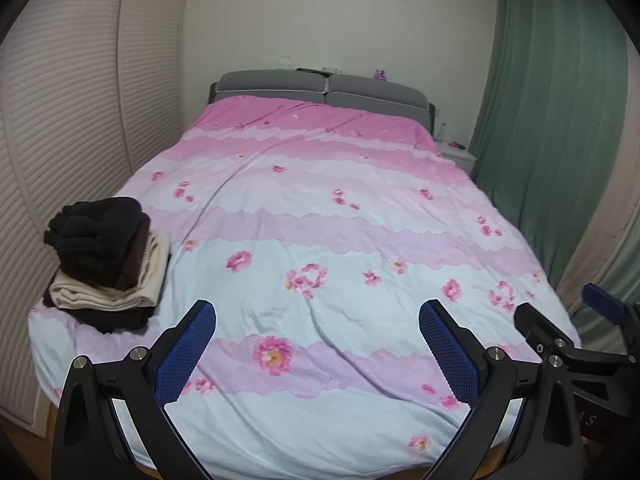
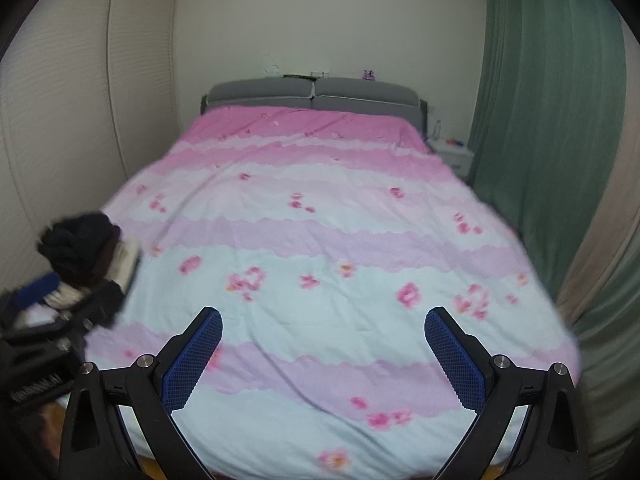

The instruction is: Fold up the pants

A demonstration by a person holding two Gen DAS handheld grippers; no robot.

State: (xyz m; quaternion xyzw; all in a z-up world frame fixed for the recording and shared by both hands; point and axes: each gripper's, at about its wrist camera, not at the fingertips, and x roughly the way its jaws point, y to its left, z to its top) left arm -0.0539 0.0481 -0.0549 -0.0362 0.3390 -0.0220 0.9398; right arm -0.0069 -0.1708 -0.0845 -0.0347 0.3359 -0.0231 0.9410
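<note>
Left wrist: folded pants stack [image 1: 106, 260] lies left of wide-spread left gripper [image 1: 316, 344].

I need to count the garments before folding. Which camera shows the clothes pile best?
The left wrist view: the clothes pile is sharp, with black, brown and cream layers distinct. In the right wrist view it is motion-blurred, and the left gripper covers its lower part.

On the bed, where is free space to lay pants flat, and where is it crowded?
The quilt lies bare from the headboard down to the near edge and across to the curtain side. Only the near left corner is crowded, by the stack of clothes. Both the left gripper and right gripper are open.
</note>
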